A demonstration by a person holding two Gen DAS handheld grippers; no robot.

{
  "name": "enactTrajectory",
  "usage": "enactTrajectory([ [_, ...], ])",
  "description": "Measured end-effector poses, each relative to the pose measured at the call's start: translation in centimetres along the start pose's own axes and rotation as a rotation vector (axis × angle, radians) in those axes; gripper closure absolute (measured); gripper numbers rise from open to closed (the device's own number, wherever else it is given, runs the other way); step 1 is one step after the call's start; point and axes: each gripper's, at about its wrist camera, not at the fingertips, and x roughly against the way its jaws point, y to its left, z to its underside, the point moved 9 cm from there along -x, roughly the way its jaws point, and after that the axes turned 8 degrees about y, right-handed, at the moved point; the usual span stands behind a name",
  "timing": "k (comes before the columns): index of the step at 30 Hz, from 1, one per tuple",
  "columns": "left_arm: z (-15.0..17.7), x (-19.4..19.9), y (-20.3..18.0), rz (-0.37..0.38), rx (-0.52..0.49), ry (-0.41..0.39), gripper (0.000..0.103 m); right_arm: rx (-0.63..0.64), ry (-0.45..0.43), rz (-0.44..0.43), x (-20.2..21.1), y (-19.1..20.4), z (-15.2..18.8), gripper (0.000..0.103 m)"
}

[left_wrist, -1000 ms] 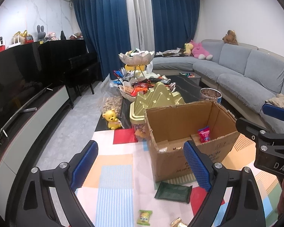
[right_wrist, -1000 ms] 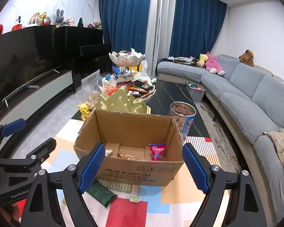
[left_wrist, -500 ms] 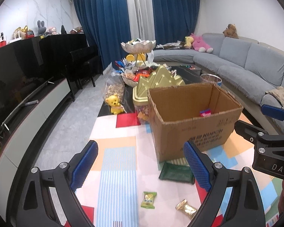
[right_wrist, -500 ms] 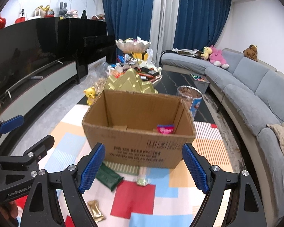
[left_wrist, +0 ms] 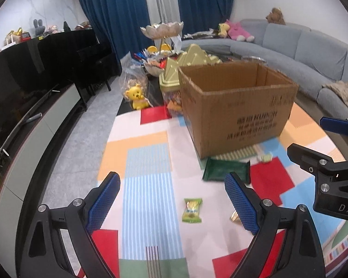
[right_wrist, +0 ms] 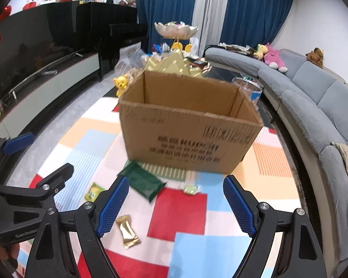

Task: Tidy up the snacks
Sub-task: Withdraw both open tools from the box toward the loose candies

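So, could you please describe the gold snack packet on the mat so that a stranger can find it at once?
Start at the open cardboard box standing on the colourful play mat. In front of the box lies a dark green packet; the gold snack packet lies nearer still, beside the right gripper's left finger. It alone is shiny gold and long; the small sweets nearby are yellow-green.

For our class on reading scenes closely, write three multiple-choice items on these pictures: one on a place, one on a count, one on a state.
1. Where does the dark green flat packet lie?
A. inside the box
B. on the mat before the brown cardboard box
C. on the sofa

2. How many loose wrapped snacks lie on the patchwork mat in front of the box?
A. one
B. four
C. seven

3. The right gripper is:
A. open and empty
B. shut on a packet
C. out of view

Answers: 1 B, it lies at the box's foot; 2 B, green packet, yellow-green sweet, gold bar, pale sweet; 3 A, nothing between its pads.
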Motion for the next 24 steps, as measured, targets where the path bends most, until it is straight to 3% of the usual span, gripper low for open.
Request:
enactTrajectory([
  [10, 2.6, -2.5, 0.1, 0.008, -0.061, 0.065, 0.011, 0.03, 0.083, -0.008, -2.3, 2.4, 4.0, 0.019],
  [24, 5.0, -6.3, -0.9, 0.07, -0.123, 0.204, 0.011, 0.061, 0.177, -0.053, -5.1, 4.6, 6.5, 0.019],
])
